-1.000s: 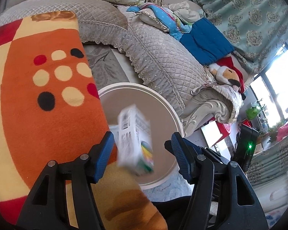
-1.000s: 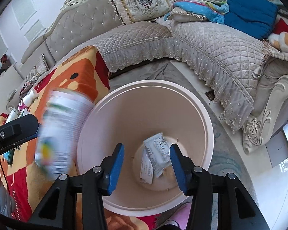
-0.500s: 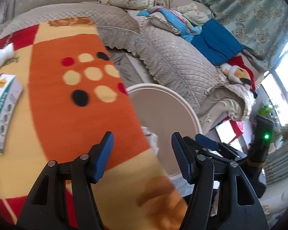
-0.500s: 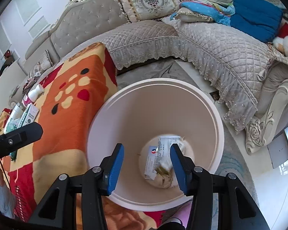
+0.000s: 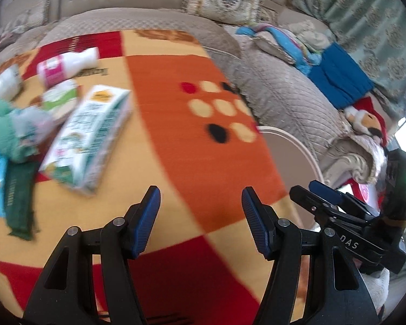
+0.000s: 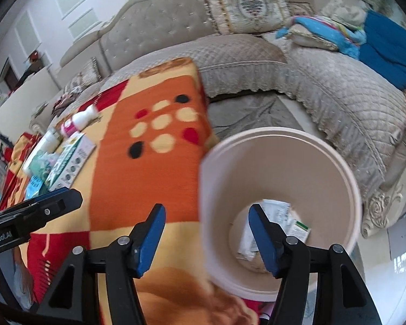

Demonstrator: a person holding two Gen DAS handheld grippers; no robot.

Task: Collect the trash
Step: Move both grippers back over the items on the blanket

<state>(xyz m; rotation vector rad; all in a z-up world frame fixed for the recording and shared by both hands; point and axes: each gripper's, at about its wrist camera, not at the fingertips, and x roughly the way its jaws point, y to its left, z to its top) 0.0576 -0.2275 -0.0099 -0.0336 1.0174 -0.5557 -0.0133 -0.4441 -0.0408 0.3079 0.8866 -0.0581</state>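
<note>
Both claws are empty right now: the left gripper (image 5: 200, 214) stands parted with nothing but orange blanket between its blue pads, and the right gripper (image 6: 205, 238) has just been spreading its jaws wider, also with nothing between them, its right finger hanging over the mouth of the bin (image 6: 346, 168), where a few crumpled papers and a small packet already lie at the bottom. The rest of the trash sits in a heap on the blanket-covered table (image 5: 176, 149), up and to the left of the left claw and well apart from it: nearest is the green-and-white carton (image 5: 86, 135), lying flat on its broad face with one long edge turned toward the claw; past it a white bottle with a pink label (image 5: 65, 66) on its side, a pale cup or tub too blurred to name, a dark green wrapper (image 5: 19, 197) and some teal crumpled stuff at the far left edge. I'd bet the carton is light and fairly stiff, probably empty, so it should take a pinch across its narrow sides without folding, though a hard squeeze in the middle could dent it. The bottle looks smooth and round, likely to roll or slip, so take it across the body. The wrapper's thin and limp, best nipped at one end. The bin stands off the table's right edge, beside the sofa (image 6: 311, 67)
</note>
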